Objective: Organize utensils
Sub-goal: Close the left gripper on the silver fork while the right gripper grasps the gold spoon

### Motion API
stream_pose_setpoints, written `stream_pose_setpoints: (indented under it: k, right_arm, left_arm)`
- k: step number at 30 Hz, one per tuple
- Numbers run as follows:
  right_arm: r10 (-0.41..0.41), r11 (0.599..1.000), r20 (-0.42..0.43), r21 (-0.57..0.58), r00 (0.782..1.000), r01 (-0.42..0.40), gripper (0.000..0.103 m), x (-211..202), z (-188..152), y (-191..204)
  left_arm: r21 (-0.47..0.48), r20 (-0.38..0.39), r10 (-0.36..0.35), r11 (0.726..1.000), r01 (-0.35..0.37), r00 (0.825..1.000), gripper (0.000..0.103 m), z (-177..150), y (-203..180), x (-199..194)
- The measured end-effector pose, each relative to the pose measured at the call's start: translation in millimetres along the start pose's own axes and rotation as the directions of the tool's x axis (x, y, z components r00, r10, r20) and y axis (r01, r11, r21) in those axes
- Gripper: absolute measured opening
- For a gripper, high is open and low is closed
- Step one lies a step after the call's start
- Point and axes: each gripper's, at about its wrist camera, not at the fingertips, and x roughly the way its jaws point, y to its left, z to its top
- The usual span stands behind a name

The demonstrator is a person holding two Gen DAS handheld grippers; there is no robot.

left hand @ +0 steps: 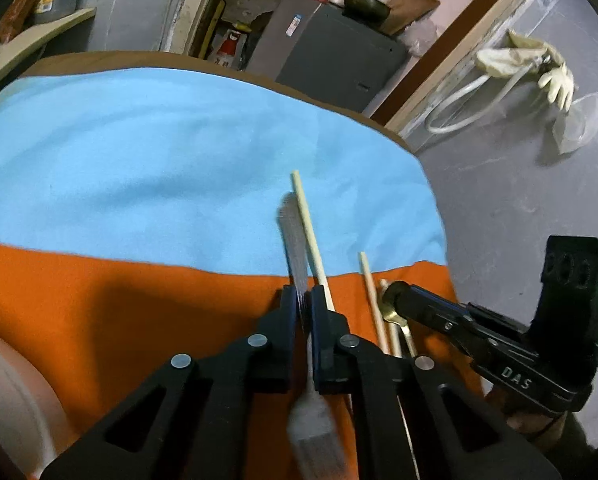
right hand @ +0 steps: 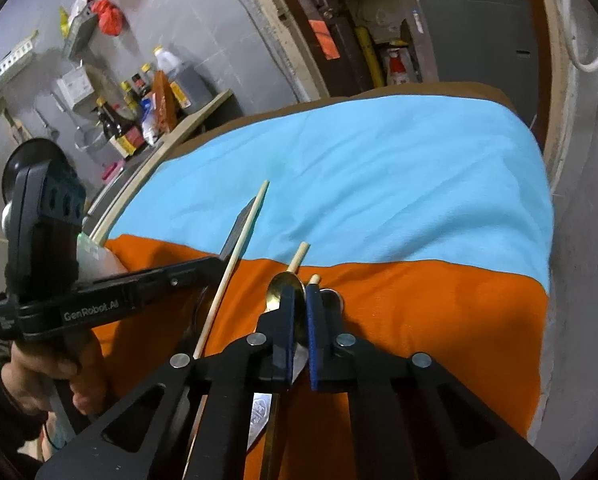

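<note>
You are pinching the knife (left hand: 297,276) blade edge-up in the left gripper (left hand: 303,300), its jaws pressed onto the steel, over the orange cloth (left hand: 119,300) on the bench. The right gripper (right hand: 301,300) is closing its jaws on the gold spoon (right hand: 285,285) beside the chopsticks (right hand: 235,256). Judging from this, you should be lifting slowly, keeping both utensils level so neither slips or drags a chopstick.

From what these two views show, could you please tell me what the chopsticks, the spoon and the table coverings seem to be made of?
The long chopstick looks like pale bare wood or bamboo: matte, light tan, no shine. The spoon seems to be metal with a gold-coloured finish: its bowl gleams. The blue cloth and the orange cloth look like soft matte fabric, perhaps felt or fleece, with gentle folds.
</note>
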Motion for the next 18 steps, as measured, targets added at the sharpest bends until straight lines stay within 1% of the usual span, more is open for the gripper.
stream_pose_setpoints:
  k: [2,5,10,12,14,16,18]
  right_arm:
    - [0.003,1.000,0.019,0.013,1.000,-0.003,0.002,-5,-1,0]
    - [0.000,1.000,0.044,0.029,0.999,-0.001,0.001,-15,-4,2]
    - [-0.015,0.998,0.055,0.056,0.998,0.012,0.001,-24,-15,5]
    - [-0.027,0.998,0.046,0.066,0.999,0.024,0.001,-24,-17,4]
    - [-0.062,0.996,0.024,0.071,0.998,0.060,0.001,-19,-19,1]
    - [-0.085,0.992,0.004,0.091,0.996,0.085,0.003,-14,-19,-4]
    - [-0.088,0.991,-0.001,0.099,0.996,0.088,0.007,-13,-16,-5]
  left_arm:
    - [0.013,0.007,0.012,1.000,-0.012,1.000,0.003,-6,-5,-3]
    - [0.012,0.012,0.010,1.000,-0.010,1.000,0.003,-13,-9,-8]
    - [-0.010,-0.005,0.024,1.000,-0.024,1.000,0.003,-24,-6,-16]
    - [-0.022,-0.015,0.030,0.999,-0.031,0.999,0.003,-27,-4,-18]
    - [-0.031,-0.019,0.031,0.999,-0.032,0.999,0.003,-28,-2,-19]
    - [-0.035,-0.027,0.031,0.999,-0.032,0.999,0.003,-27,-2,-20]
    - [-0.038,-0.034,0.028,0.999,-0.029,0.999,0.003,-27,-1,-20]
